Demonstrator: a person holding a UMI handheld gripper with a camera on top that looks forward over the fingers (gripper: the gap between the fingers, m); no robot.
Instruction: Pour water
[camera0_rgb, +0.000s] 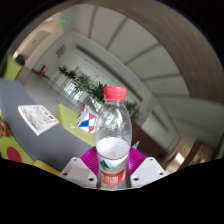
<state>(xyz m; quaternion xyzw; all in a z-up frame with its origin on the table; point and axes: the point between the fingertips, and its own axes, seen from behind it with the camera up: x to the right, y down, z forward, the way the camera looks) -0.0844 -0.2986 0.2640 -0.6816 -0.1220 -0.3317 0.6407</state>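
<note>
**Bottle in the gripper, lifted and tilted — no pour to be seen yet**

Starting at nine o'clock, the grey worktop (20, 100) slopes across the tilted view, with a strip of yellow-green at its far edge. A sheet of printed paper (38, 118) lies flat on it, at about eight o'clock from the bottle. A little further right, close beside the bottle at its nine o'clock, sits a small white carton (87, 121) with red and blue marks; what it is cannot be read. Behind it, toward eleven o'clock, a row of green plants (75, 78) stands below a broad curved white ceiling.

In the middle is the water bottle (115, 135) — clear plastic, red cap (115, 92) on, white label near the base. It stands between the two fingers of the gripper (114, 172), whose magenta pads (93, 157) sit against its lower body on either side, so the fingers look closed onto it with no gap showing. The bottle appears nearly full.

To the right, at three o'clock, there is only the room's white wall and ceiling.

As for progress, I judge the grasp made and the bottle carried off the worktop. No cup or receiving vessel is in sight, and the cap looks to be in place, so the pouring itself is all left to do.
</note>
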